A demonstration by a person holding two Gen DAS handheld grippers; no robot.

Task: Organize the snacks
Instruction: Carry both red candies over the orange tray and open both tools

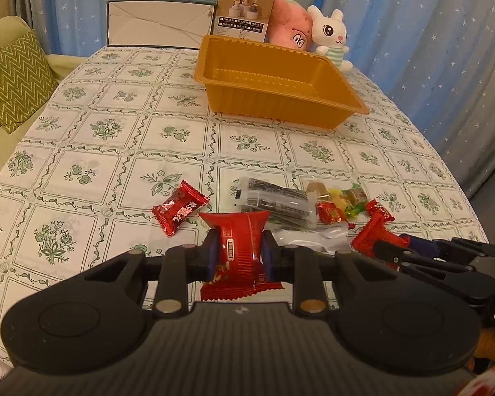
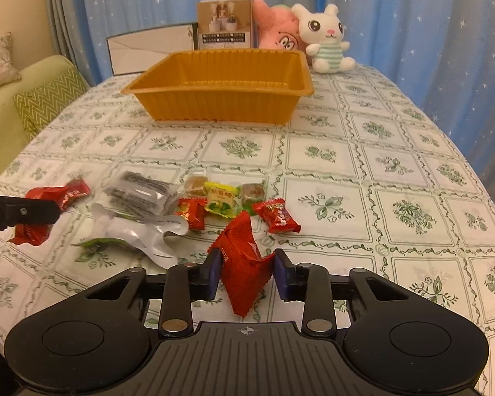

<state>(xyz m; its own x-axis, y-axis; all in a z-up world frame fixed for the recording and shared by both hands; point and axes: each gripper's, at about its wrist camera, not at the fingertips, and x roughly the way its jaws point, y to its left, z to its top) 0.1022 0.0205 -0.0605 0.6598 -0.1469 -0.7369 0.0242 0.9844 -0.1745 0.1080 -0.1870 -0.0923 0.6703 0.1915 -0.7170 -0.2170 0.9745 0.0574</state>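
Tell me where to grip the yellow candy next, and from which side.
Grip the yellow candy across its puffy middle, coming from above. It lies flat, with red candies close at its left and front and brown sweets at its right, so a sideways approach would likely bump them.

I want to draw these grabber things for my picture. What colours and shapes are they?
Both look alike. The left gripper and the right gripper are matte black plastic, with a ribbed grey-black body and two big round bumps like ears. Thin black arms with silver rivets lead to two short fingers that have dark blue pads. The right gripper has a small white crosshair mark. No cables or sleeves show.
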